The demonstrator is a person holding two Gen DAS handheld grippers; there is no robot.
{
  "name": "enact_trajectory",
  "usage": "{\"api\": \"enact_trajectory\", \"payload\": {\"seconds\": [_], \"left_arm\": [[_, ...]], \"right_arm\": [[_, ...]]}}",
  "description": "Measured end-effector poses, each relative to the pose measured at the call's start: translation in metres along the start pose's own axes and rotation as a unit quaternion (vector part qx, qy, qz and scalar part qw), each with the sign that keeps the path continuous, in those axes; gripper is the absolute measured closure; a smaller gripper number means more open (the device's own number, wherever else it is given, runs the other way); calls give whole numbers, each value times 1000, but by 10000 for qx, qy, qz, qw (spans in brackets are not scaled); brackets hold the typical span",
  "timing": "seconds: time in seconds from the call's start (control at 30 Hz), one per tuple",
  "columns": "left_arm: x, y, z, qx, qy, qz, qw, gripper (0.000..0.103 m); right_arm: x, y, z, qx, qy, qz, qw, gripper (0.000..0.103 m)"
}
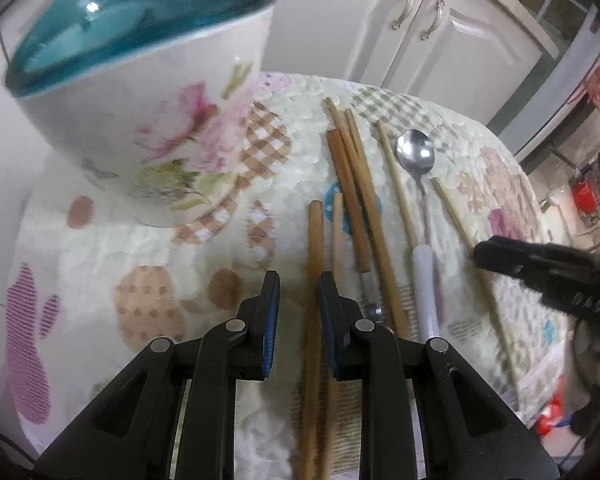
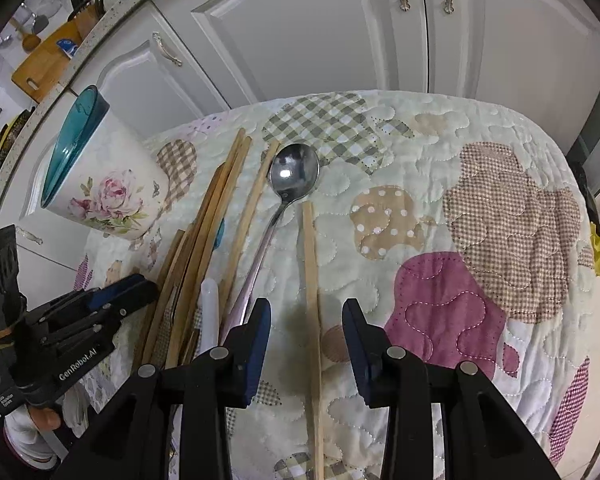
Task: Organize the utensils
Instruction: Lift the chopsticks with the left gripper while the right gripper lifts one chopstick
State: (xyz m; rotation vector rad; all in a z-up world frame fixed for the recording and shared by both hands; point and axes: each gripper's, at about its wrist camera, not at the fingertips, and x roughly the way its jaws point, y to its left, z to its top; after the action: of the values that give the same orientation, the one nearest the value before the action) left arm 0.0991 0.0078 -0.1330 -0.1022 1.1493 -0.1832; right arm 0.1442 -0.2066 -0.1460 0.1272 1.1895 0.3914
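The round table under a quilted patchwork cloth (image 2: 440,208) carries everything. At its left stands a white ceramic holder with pink roses and a teal rim (image 1: 148,120), upright and apparently empty. Beside it lies a loose spread of bamboo chopsticks (image 1: 352,184) and a steel spoon with a white handle (image 1: 418,168). The left gripper (image 1: 299,292) straddles one darker chopstick (image 1: 315,264), jaws narrowly parted, pads not visibly pressing. The right gripper (image 2: 306,320) straddles a lone pale chopstick (image 2: 311,280), jaws released. Recommendation: centre each stick between the pads and grip near the thick end before lifting towards the holder.
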Motion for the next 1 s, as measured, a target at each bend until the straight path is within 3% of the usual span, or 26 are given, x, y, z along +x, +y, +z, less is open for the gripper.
{"api": "enact_trajectory", "payload": {"seconds": [0.2, 0.37, 0.47, 0.5, 0.6, 0.73, 1.0], "left_arm": [[7, 0, 8, -118, 6, 70, 9999, 84], [12, -9, 12, 28, -40, 271, 9996, 84], [11, -11, 12, 187, -75, 273, 9994, 92], [9, -10, 12, 199, -48, 177, 9996, 97], [-3, 0, 12, 3, -63, -285, 9996, 97], [-42, 10, 13, -109, -386, -656, 9970, 97], [-129, 18, 7, -16, -1064, -965, 9896, 97]], "right_arm": [[6, 3, 6, 5, -22, 15, 10000, 68], [16, 10, 25, -180, -57, -216, 9996, 68], [33, 13, 36, -299, 41, -360, 9989, 82], [34, 14, 39, -392, -49, -437, 9983, 91], [32, 16, 41, -462, 20, -323, 9984, 98], [4, 18, 35, -497, -173, -51, 9986, 98], [-76, 36, 30, -686, -838, 464, 9930, 98]]}}
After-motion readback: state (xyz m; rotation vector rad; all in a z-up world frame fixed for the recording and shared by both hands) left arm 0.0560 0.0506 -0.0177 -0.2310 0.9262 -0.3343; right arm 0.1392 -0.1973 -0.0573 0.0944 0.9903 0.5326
